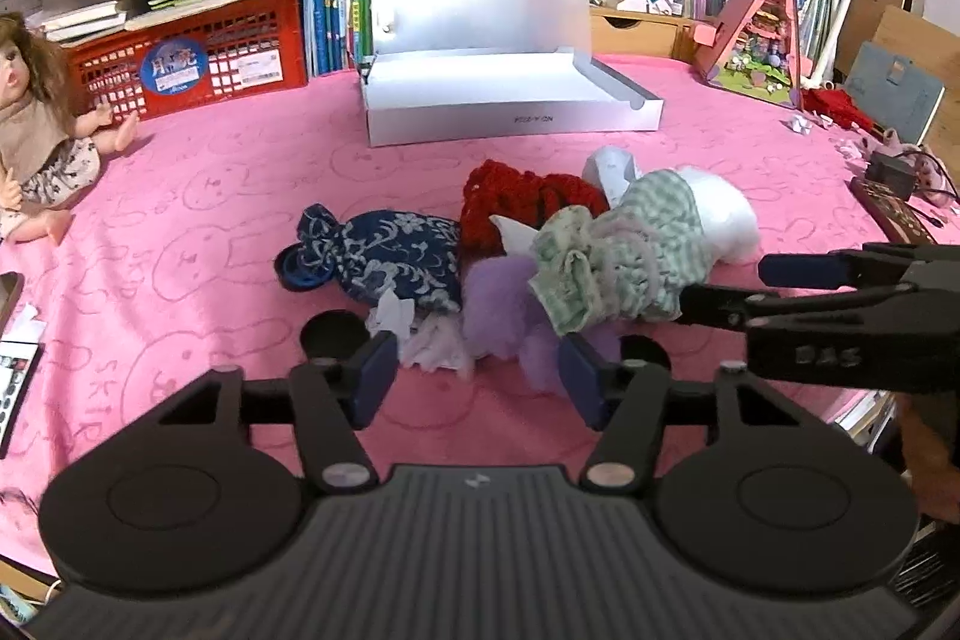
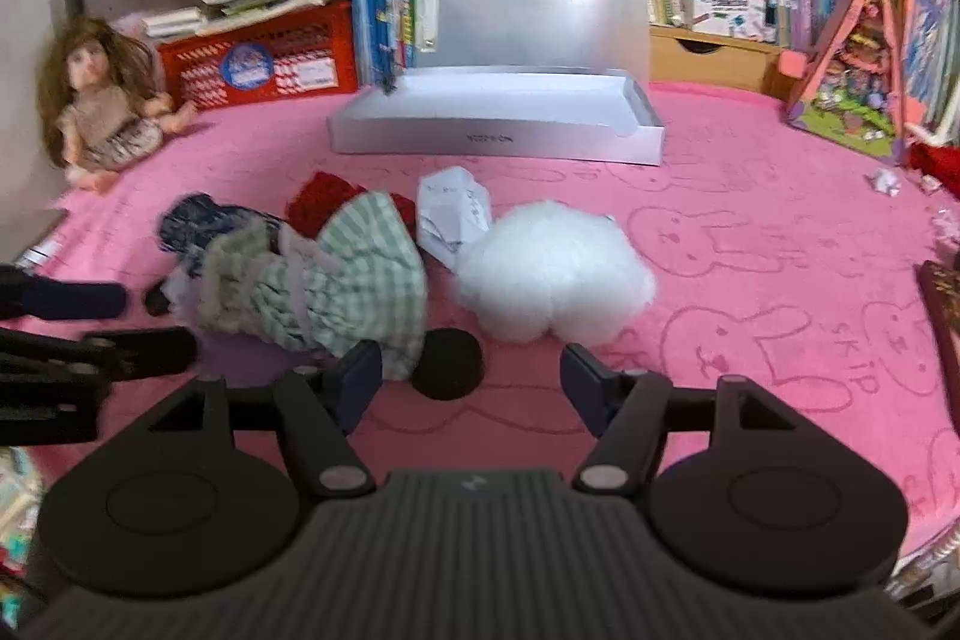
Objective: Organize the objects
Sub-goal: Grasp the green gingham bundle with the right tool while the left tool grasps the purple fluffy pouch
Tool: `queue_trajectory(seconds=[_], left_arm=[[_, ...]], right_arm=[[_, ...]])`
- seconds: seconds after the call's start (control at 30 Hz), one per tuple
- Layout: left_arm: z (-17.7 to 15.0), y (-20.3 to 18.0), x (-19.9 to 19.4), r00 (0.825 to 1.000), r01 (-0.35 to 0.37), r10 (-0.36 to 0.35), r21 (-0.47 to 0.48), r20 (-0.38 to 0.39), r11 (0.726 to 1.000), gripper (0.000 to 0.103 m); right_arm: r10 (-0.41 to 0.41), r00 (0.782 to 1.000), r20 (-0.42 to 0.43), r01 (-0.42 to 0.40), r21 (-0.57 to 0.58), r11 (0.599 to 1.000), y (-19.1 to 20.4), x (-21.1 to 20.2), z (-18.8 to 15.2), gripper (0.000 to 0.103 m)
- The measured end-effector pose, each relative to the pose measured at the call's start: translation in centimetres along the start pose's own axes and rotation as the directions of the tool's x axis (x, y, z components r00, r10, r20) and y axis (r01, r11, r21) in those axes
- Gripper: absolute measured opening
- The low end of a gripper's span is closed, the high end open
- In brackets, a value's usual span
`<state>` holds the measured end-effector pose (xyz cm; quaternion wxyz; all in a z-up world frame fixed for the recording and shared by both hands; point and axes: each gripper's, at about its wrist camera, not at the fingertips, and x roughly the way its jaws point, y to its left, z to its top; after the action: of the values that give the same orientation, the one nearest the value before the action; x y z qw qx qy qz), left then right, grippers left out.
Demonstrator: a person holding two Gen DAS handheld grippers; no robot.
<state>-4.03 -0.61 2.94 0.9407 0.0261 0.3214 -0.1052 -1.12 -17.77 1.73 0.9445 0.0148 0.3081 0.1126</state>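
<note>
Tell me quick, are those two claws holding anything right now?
Left gripper: open, holding nothing, just short of the purple fluff.
Right gripper: open, holding nothing, near the green checked pouch.

Green-checked cloth pouch (image 1: 624,256) lying on side mid-pile; blue floral drawstring pouch (image 1: 390,256) at its left; red knitted piece (image 1: 516,202) behind; white fluffy plush (image 2: 552,268) at right; open white cardboard box (image 1: 510,100) beyond.

Green-white checked pouch (image 1: 624,250); navy floral pouch (image 1: 390,250); red knit (image 1: 522,196); pink bunny-print cloth (image 1: 240,172).
</note>
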Motion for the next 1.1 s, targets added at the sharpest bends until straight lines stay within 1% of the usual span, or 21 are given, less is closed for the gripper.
queue_trajectory(seconds=[0.1, 0.17, 0.23, 0.33, 0.43, 0.63, 0.7, 0.73, 0.8, 0.87, 1.0, 1.1], left_arm=[[0.0, 0.0, 0.3, 1.000, 0.014, -0.014, -0.006, -0.010, 1.000, 0.061], [0.0, 0.1, 0.3, 1.000, 0.007, -0.007, -0.003, -0.007, 1.000, 0.061], [0.0, 0.2, 0.2, 1.000, 0.003, -0.003, -0.004, -0.008, 1.000, 0.061], [-0.1, 0.5, 0.1, 1.000, 0.008, -0.008, 0.001, -0.014, 1.000, 0.061], [-0.3, 0.5, 0.2, 1.000, 0.011, -0.011, 0.007, -0.021, 1.000, 0.062], [-0.4, 0.2, 0.3, 1.000, 0.024, -0.024, 0.015, -0.017, 1.000, 0.062], [-0.4, 0.2, 0.5, 0.999, 0.028, -0.027, 0.013, -0.018, 1.000, 0.062], [-0.4, 0.2, 0.5, 0.999, 0.029, -0.029, 0.011, -0.017, 1.000, 0.062], [-0.4, 0.1, 0.7, 0.999, 0.033, -0.033, 0.009, -0.018, 0.999, 0.062], [-0.4, 0.1, 0.8, 0.999, 0.036, -0.036, 0.009, -0.018, 0.999, 0.062], [-0.3, -0.1, 0.9, 0.999, 0.042, -0.041, 0.010, -0.017, 0.999, 0.062], [-0.2, -0.2, 0.9, 0.999, 0.043, -0.043, 0.009, -0.016, 0.999, 0.062]], right_arm=[[0.074, 0.997, 0.006, -0.074, 0.032, 0.997, -0.3, -0.5, 0.6, 0.085], [0.121, 0.993, 0.009, -0.121, 0.045, 0.992, -0.1, -0.5, 1.1, 0.089], [0.149, 0.989, 0.019, -0.150, 0.047, 0.988, 0.6, -0.3, 1.5, 0.093], [0.168, 0.986, 0.018, -0.169, 0.023, 0.985, 1.9, 0.5, 2.2, 0.095], [0.195, 0.981, -0.008, -0.195, 0.013, 0.981, 3.0, 1.6, 2.8, 0.096], [0.197, 0.979, -0.047, -0.196, 0.032, 0.980, 3.4, 2.8, 3.3, 0.096], [0.200, 0.978, -0.057, -0.198, 0.041, 0.979, 3.2, 2.9, 3.3, 0.087], [0.205, 0.977, -0.063, -0.203, 0.044, 0.978, 3.1, 3.0, 3.4, 0.085], [0.229, 0.971, -0.073, -0.225, 0.054, 0.973, 2.9, 2.9, 3.3, 0.078], [0.232, 0.970, -0.072, -0.229, 0.050, 0.972, 3.0, 2.8, 3.2, 0.074], [0.242, 0.969, -0.056, -0.240, 0.052, 0.969, 3.0, 2.4, 3.4, 0.062], [0.237, 0.970, -0.051, -0.235, 0.054, 0.971, 3.0, 2.2, 3.6, 0.058]])
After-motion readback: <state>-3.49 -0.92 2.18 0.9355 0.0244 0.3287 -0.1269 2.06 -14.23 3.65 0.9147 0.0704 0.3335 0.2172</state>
